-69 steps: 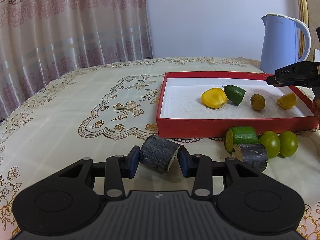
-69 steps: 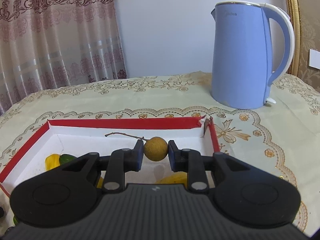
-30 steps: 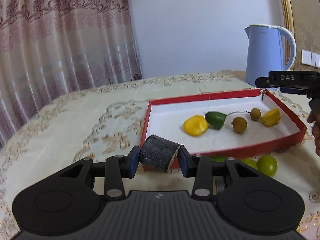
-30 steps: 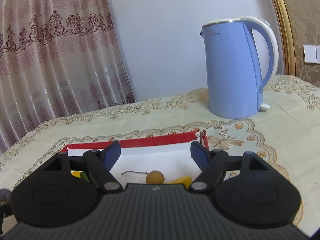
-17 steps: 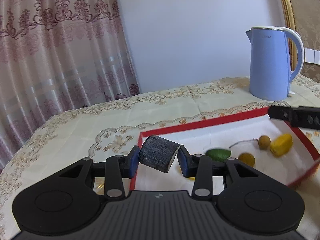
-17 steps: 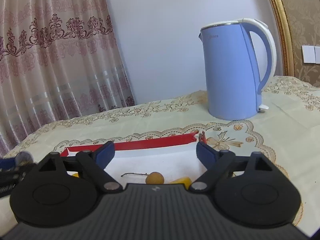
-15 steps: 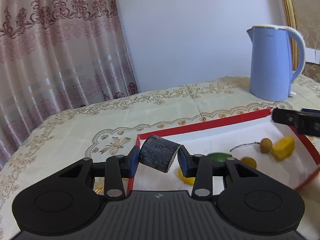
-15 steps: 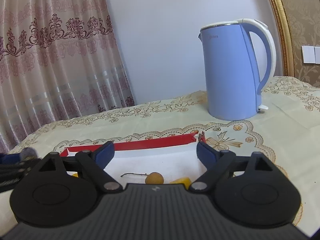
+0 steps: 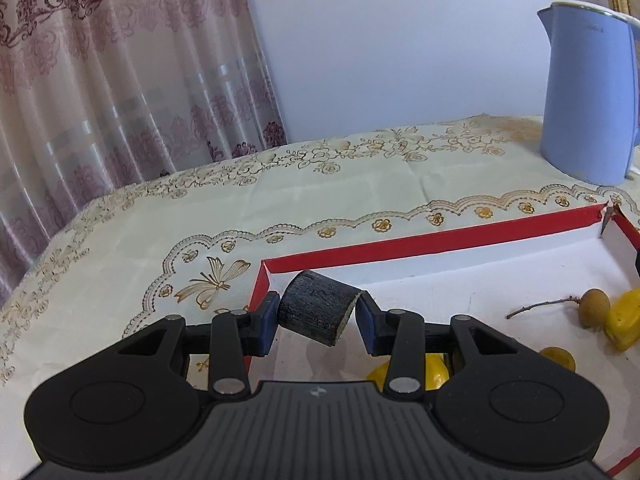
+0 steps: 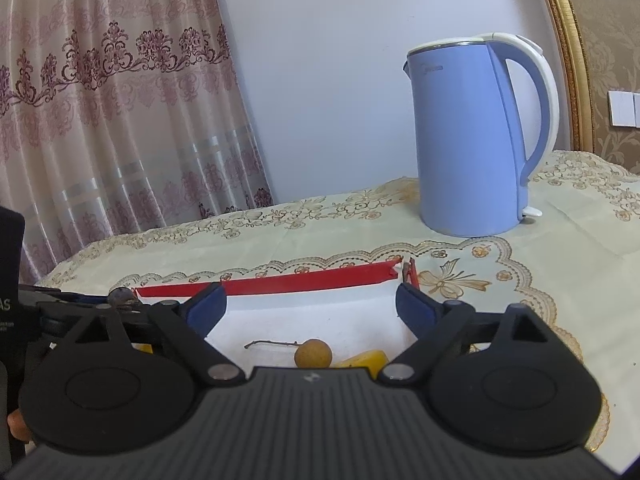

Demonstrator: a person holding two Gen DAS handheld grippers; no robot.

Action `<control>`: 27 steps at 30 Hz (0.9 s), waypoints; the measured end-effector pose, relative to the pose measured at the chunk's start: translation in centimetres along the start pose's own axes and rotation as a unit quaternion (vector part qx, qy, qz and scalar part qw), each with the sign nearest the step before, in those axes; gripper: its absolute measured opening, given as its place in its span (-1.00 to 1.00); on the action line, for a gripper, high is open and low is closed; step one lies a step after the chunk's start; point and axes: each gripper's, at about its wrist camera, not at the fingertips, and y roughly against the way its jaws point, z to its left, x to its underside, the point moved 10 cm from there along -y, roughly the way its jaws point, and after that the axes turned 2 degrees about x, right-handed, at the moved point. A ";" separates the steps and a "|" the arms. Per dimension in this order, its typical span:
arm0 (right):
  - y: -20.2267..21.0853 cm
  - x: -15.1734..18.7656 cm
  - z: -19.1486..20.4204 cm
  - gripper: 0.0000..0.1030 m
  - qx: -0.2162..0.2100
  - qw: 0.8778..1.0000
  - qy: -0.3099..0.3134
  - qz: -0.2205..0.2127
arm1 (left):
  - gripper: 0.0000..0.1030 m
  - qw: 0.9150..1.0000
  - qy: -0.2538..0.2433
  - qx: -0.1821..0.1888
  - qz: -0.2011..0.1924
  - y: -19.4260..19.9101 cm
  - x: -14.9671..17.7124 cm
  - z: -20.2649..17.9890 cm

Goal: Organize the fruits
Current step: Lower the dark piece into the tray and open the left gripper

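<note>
My left gripper (image 9: 318, 314) is shut on a dark cut sugarcane piece (image 9: 316, 307) and holds it over the near left corner of the red tray (image 9: 440, 236). Inside the tray lie a round brown longan with a stem (image 9: 595, 307), a yellow fruit piece (image 9: 624, 320), another brown longan (image 9: 558, 357) and a yellow fruit (image 9: 432, 370) partly behind my fingers. My right gripper (image 10: 310, 306) is open and empty above the tray (image 10: 304, 282), over the longan (image 10: 313, 353) and yellow piece (image 10: 366, 358). The left gripper shows at the left edge of the right wrist view.
A blue electric kettle (image 10: 476, 136) stands on the embroidered tablecloth behind the tray's far right corner; it also shows in the left wrist view (image 9: 588, 92). A patterned curtain (image 9: 100, 80) hangs behind the table on the left.
My left gripper has carried the sugarcane piece from in front of the tray to over its left corner. My right gripper let go of the longan, opened wide and rose.
</note>
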 end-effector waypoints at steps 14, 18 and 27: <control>-0.4 0.3 -0.2 0.78 0.002 1.000 -0.002 0.004 | 0.36 0.999 0.001 -0.012 -0.030 2.4 -1.0 0.6; -0.1 0.1 -0.5 0.81 0.001 1.000 -0.011 -0.015 | 0.36 0.999 0.014 -0.020 -0.045 5.8 -0.2 2.2; 1.5 -0.7 -1.1 1.00 0.031 0.999 -0.009 -0.025 | 0.51 0.996 0.052 0.025 -0.063 13.8 6.0 4.0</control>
